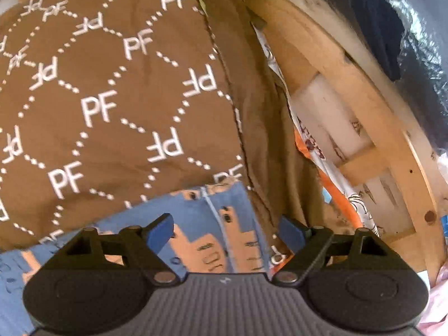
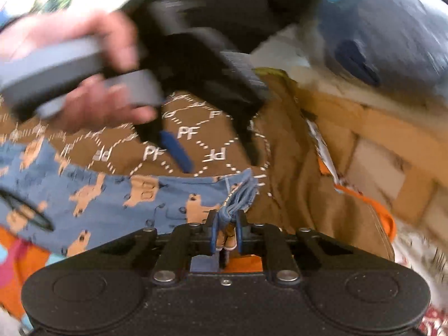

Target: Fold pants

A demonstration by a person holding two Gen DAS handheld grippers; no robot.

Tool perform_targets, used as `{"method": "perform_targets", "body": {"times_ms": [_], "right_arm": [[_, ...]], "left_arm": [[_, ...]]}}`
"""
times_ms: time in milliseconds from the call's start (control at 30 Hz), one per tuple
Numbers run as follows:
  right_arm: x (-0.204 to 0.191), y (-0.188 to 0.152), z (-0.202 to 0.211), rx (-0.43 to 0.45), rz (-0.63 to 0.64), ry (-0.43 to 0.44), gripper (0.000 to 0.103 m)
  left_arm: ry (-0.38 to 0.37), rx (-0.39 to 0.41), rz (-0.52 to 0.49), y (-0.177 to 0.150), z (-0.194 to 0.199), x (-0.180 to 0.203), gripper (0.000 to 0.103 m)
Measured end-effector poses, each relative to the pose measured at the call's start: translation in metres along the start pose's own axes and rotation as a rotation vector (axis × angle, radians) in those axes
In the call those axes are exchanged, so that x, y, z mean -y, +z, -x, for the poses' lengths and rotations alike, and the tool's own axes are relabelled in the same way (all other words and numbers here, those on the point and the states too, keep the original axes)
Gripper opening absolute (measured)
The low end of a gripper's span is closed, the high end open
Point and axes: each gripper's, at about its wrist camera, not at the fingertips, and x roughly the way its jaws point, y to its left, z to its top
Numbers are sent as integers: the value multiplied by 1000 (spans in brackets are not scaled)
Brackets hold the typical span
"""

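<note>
Down at 6 o'clock in the right wrist view, the right gripper [image 2: 225, 233] is clenched on a bunched corner of the blue pants [image 2: 112, 196], which carry a pattern of tan animal figures. Gathered blue cloth sticks up between the two closed fingers, toward 12 o'clock. From there the pants spread flat toward 9 o'clock, lying on a brown blanket [image 2: 294, 173] printed with white "PF" letters and dotted lines. Under the pants at 8 o'clock shows an orange patterned sheet [image 2: 28, 257].

Above, from 10 to 12 o'clock in that view, a hand [image 2: 92, 84] grips the grey handle of the left gripper [image 2: 207, 151], much blurred. One blue finger [image 2: 176, 151] of it points down at the blanket, just above the top edge of the pants.

Seen from the left wrist view, the left gripper [image 1: 224, 231] is released, its jaws standing wide apart with nothing between them. It hangs over the pants [image 1: 210, 224], whose edge crosses from 8 to 5 o'clock, with the brown blanket [image 1: 112, 84] filling the view from 9 to 12 o'clock. At 3 o'clock runs a wooden bed frame [image 1: 364, 98] with pale panels.
</note>
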Motion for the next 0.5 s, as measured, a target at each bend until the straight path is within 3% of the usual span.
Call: {"method": "perform_targets", "body": {"times_ms": [167,233,267,300,400,500], "right_arm": [[-13,-1,-1,-3,98,12,13],[-14,-1,0,-1,114,19,13],[-16,0,0,-1,120,23,13],[-16,0,1,0,126,25,13],[-18,1,3,1,137,30,13],[-18,0,4,-3,149,22,14]], "left_arm": [[68,-26,-62,-1,-14,23,79],[111,-40,-79,0,-19,30,63],[136,-54,-92,-1,-22,32,39],[155,-69,-100,-1,-25,33,25],[147,-66,-69,-5,-25,24,15],[99,-43,-10,-9,-16,12,12]]}}
